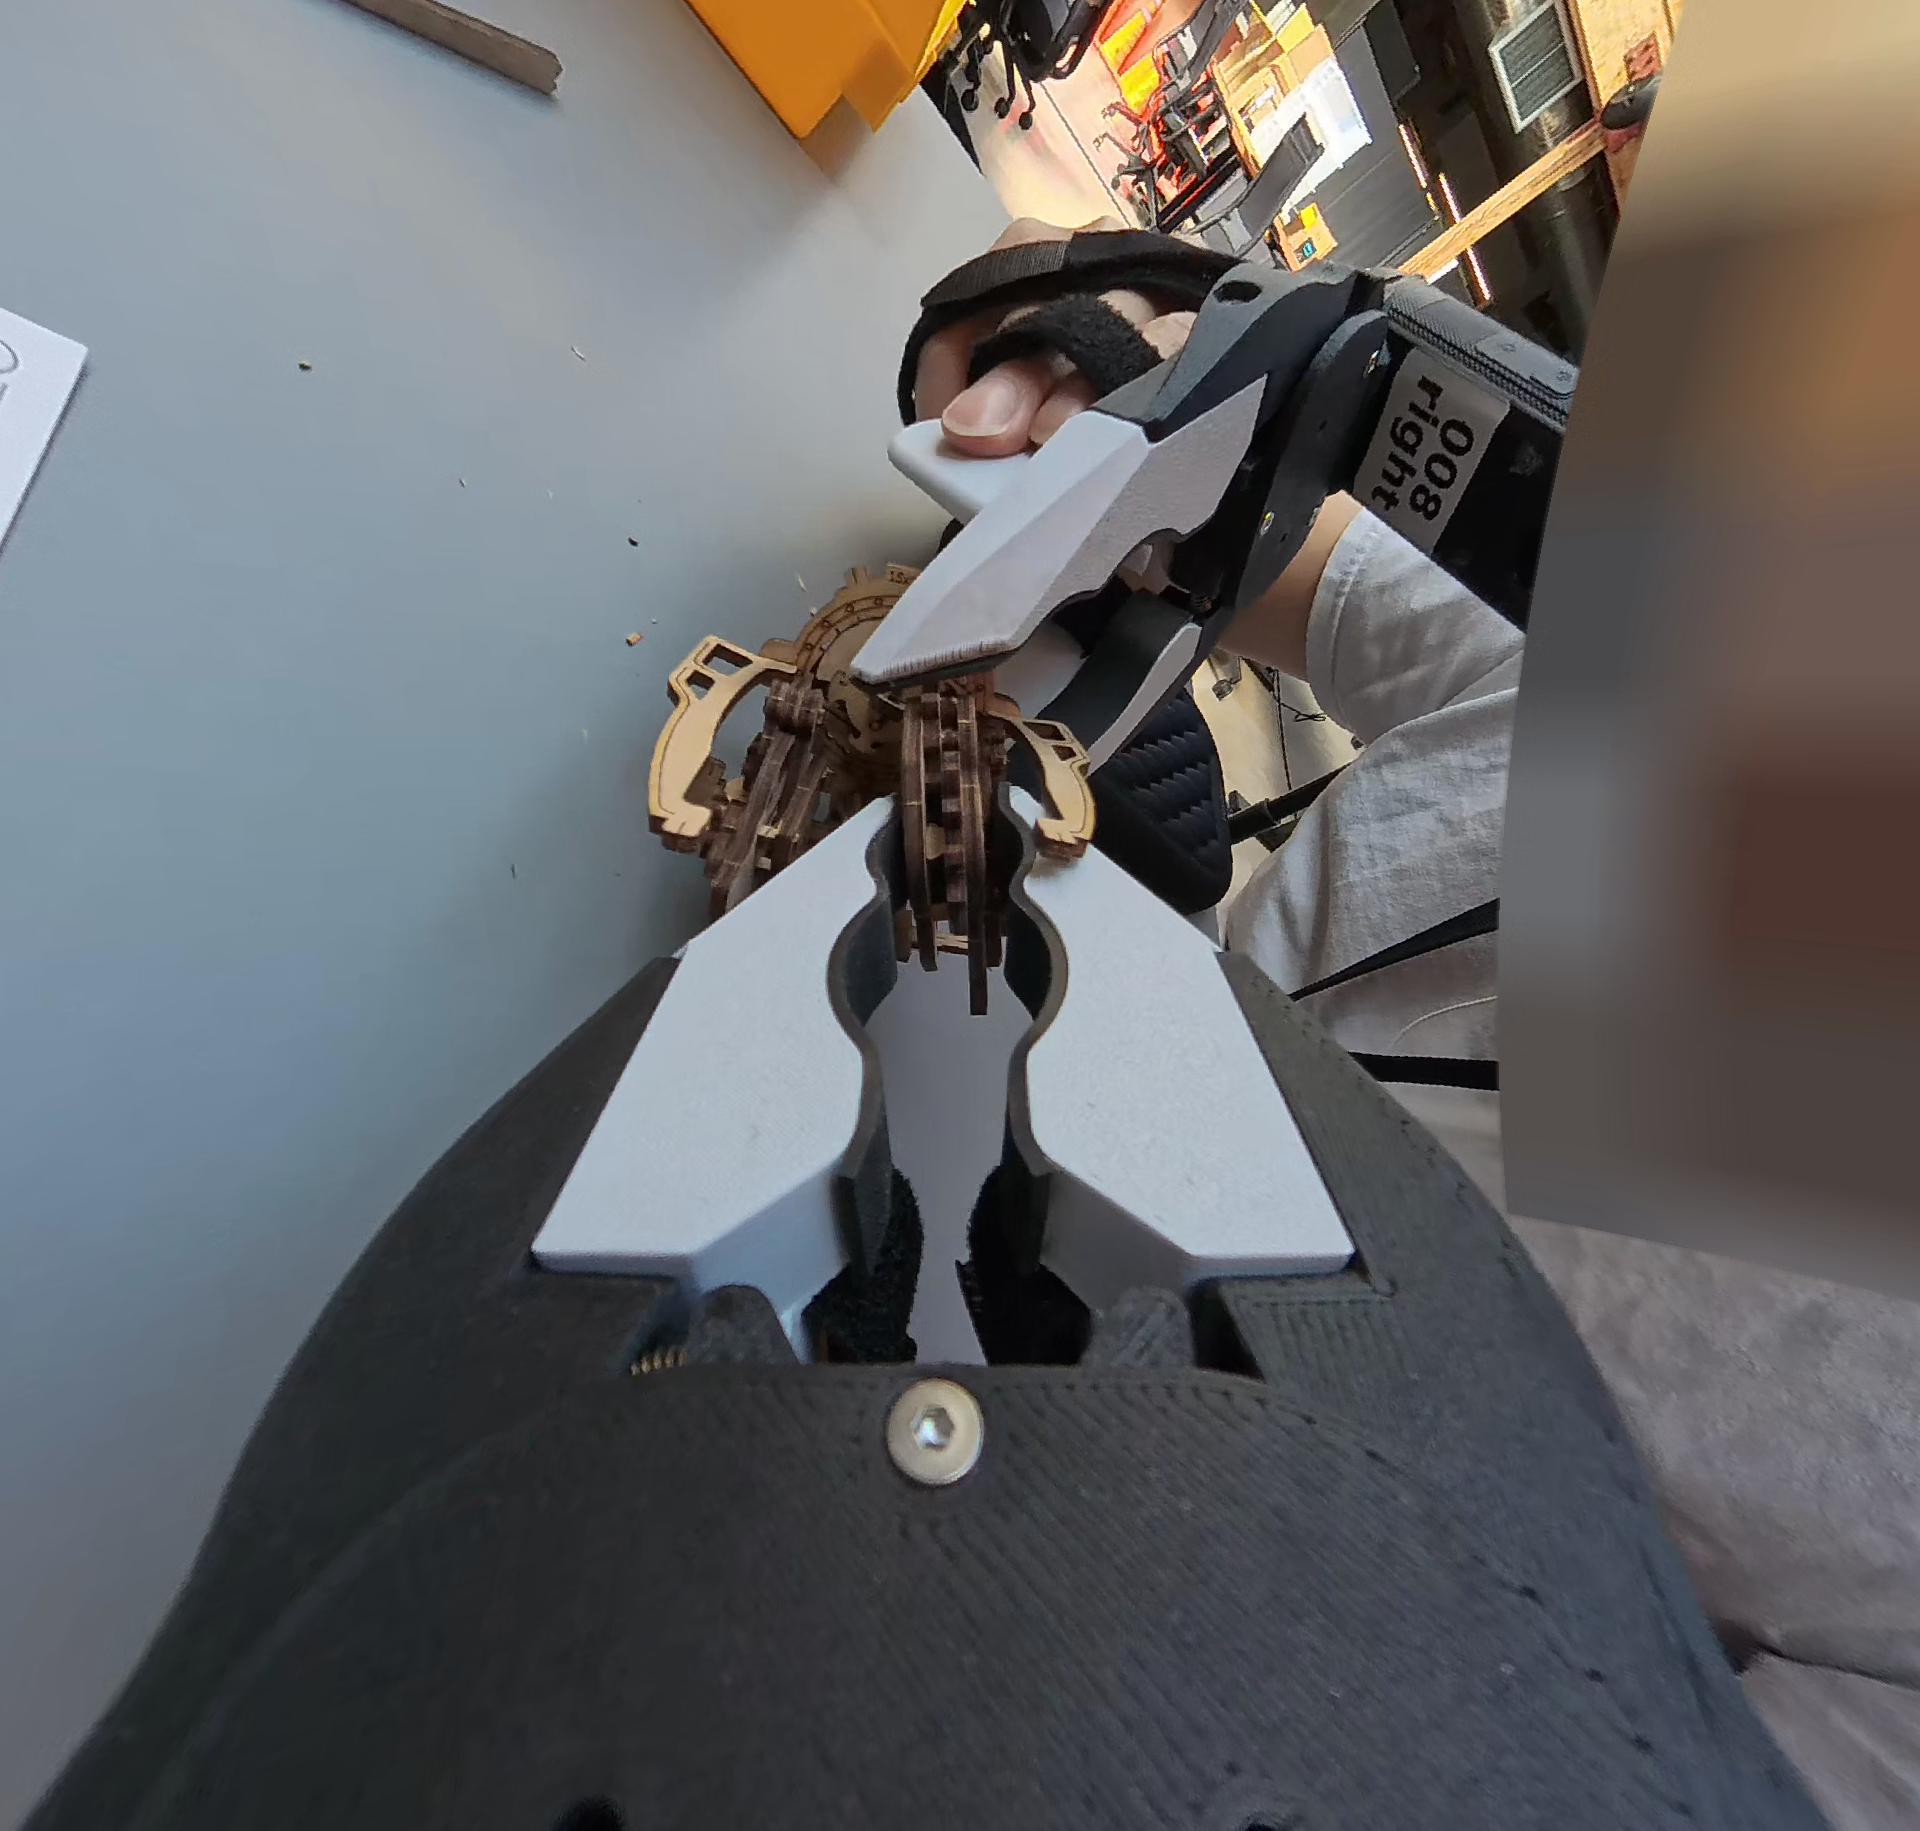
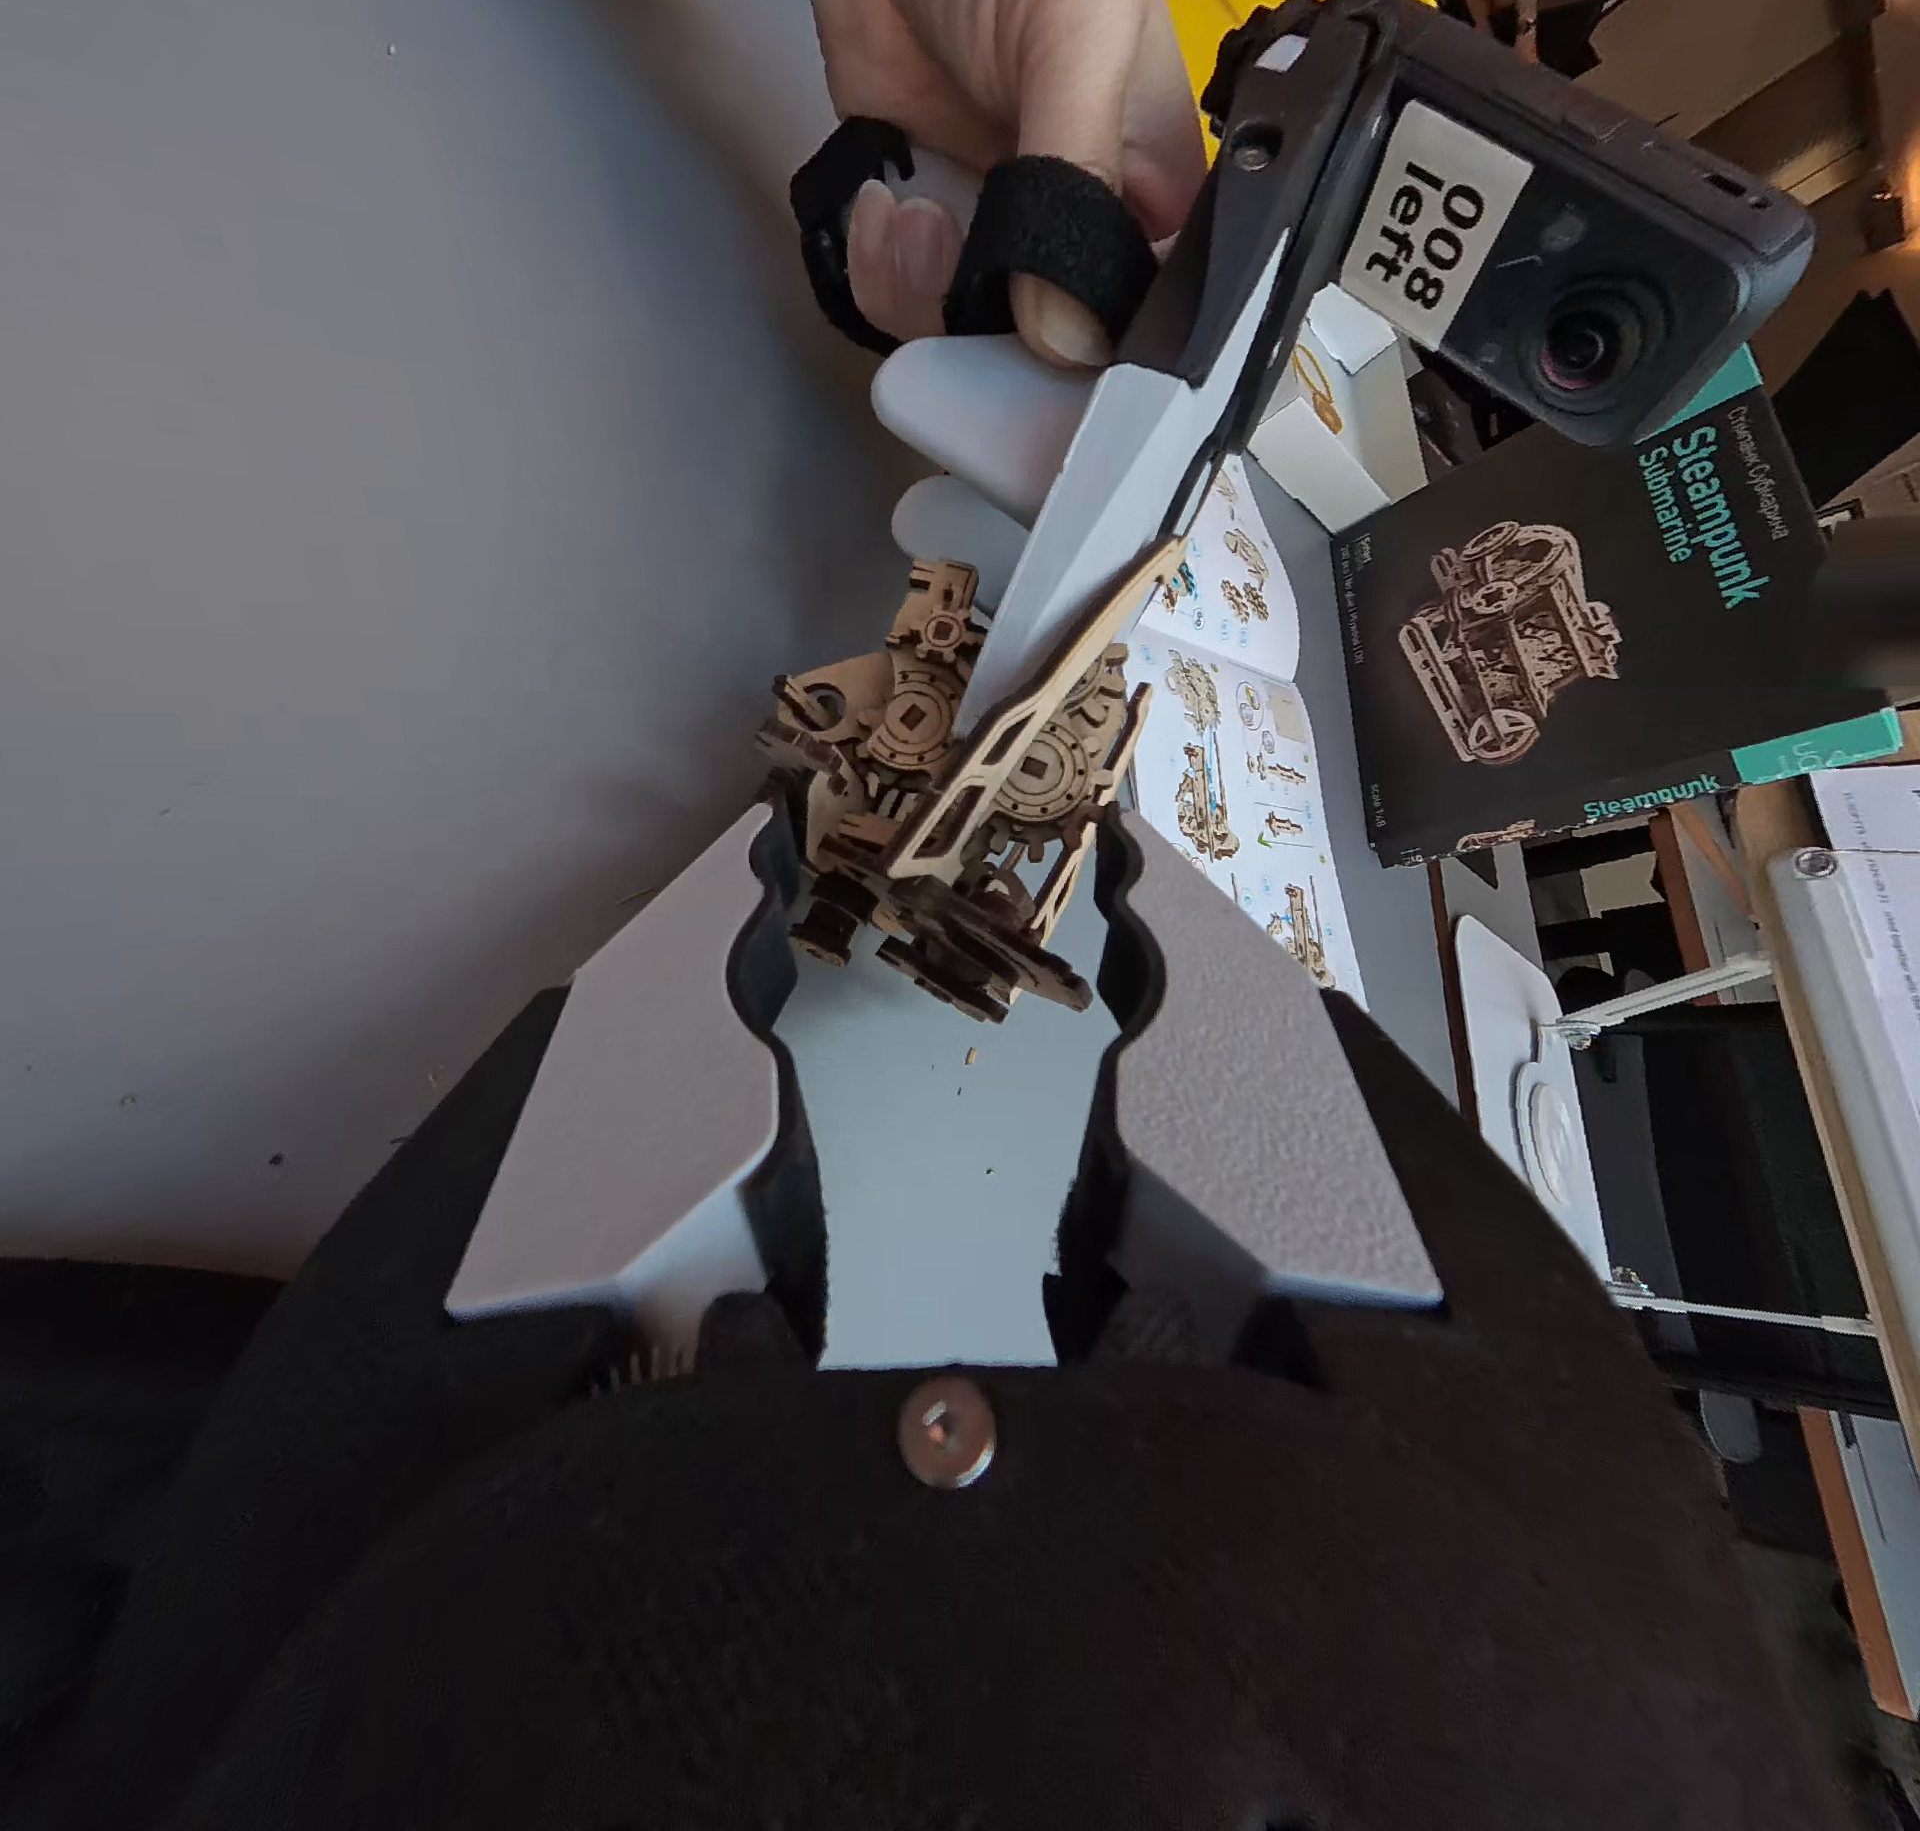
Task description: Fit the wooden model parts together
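Two hand-held grippers meet on one wooden model (image 1: 883, 773), held up above the grey table (image 1: 312, 534). Nearest in the left wrist view, the left gripper (image 1: 951, 825) has its grey fingers drawn close and clamped on the model's stack of dark gear discs, which hangs down between them. Beyond it, the right gripper (image 1: 935, 675) comes in from the upper right, its tips pressed on the top of the same gear stack; a strapped hand (image 1: 1029, 368) grips its handle.

From the right wrist view, the right gripper (image 2: 940, 825) stands wider, its fingers flanking the model (image 2: 935, 794) and touching its sides. Farther off, the left gripper (image 2: 997, 680) slants down from the upper right, a hand (image 2: 997, 119) curled around its handle. Beyond, toward the table's right edge, lie an instruction sheet (image 2: 1236, 732) and a dark box (image 2: 1558, 638).
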